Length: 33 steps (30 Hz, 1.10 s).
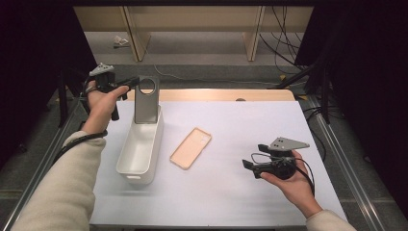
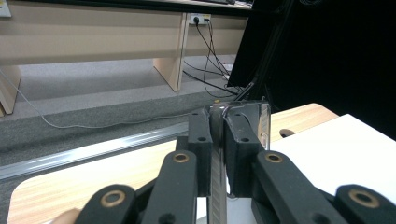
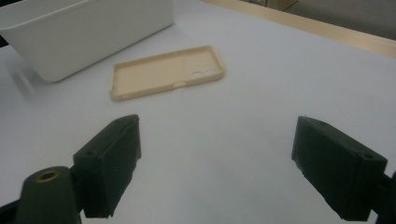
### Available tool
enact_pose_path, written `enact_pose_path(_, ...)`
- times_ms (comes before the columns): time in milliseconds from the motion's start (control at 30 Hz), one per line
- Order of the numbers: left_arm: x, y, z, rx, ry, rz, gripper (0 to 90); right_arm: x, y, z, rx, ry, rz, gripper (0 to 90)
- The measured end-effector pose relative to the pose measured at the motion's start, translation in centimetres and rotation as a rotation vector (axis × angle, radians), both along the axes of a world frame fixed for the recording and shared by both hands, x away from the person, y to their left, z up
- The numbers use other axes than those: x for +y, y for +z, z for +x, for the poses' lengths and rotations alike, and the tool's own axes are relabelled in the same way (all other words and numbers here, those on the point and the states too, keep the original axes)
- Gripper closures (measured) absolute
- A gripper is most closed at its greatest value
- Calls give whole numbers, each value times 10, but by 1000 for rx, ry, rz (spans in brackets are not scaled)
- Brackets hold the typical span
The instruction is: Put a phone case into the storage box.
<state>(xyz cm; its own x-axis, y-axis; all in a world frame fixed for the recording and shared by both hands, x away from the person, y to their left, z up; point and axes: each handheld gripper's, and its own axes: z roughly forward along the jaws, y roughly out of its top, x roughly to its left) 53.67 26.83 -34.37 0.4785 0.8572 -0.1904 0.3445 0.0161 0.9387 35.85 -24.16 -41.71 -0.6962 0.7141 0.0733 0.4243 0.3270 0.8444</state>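
Left claw [image 1: 131, 83] pinching grey phone case [image 1: 146, 100] upright, camera hole up, over white rectangular plastic bin [image 1: 140, 149] far end; right claw [image 3: 217, 163] spread wide.

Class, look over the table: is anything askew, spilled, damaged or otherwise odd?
Nothing spilled or damaged. The grey phone case stands upright at the white bin's far end, but the left claw is gripping it. The beige phone case lies slanted on the table beside the bin.
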Motion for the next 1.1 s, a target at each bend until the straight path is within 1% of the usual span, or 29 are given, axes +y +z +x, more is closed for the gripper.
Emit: enact_pose_path(1100,4,-24,9,54,9,29,820,0,-1,0,3,1,4,166)
